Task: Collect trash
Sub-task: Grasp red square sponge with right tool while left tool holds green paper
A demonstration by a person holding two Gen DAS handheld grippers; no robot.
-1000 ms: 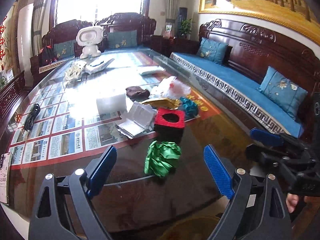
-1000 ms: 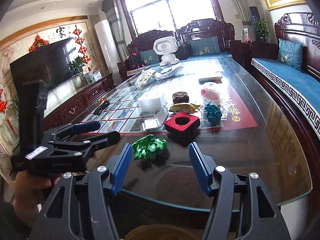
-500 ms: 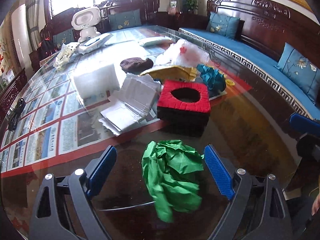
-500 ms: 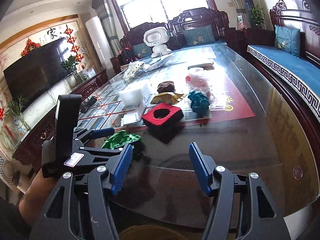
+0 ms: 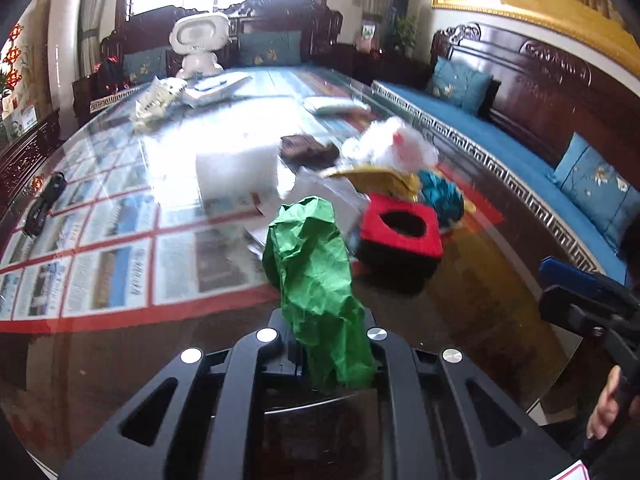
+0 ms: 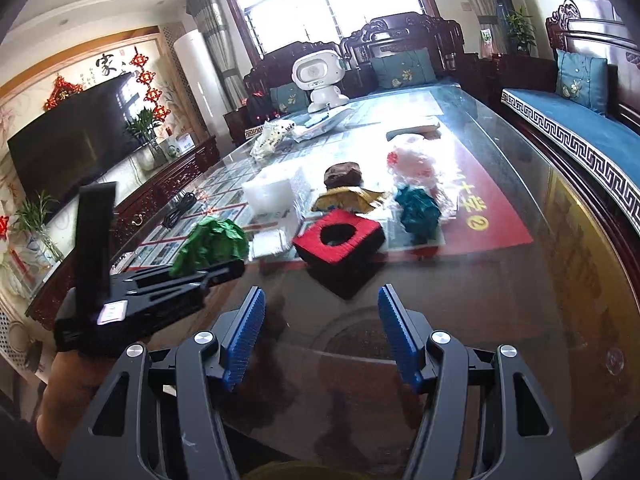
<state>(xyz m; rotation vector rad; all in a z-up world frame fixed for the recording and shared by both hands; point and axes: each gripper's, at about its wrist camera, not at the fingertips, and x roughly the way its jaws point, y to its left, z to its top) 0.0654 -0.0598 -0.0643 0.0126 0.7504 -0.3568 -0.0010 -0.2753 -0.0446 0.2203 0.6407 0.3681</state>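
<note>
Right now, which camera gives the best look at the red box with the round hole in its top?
The right wrist view: the red box sits centered and sharp, its top, hole and black sides unobstructed. In the left wrist view the same box is motion-blurred, and the green paper wad covers its left edge.

Character 家 on wall panel (image 6: pixel 105 65); circled 2 on red mat (image 6: pixel 479 223).

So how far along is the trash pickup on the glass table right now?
Barely started. In hand: the left gripper has just closed on the crumpled green paper. The right gripper is open and empty. Left on the glass table: the teal paper wad, yellow wrapper, white plastic bag, brown lump and red box with a hole. No bin is clearly visible.
</note>
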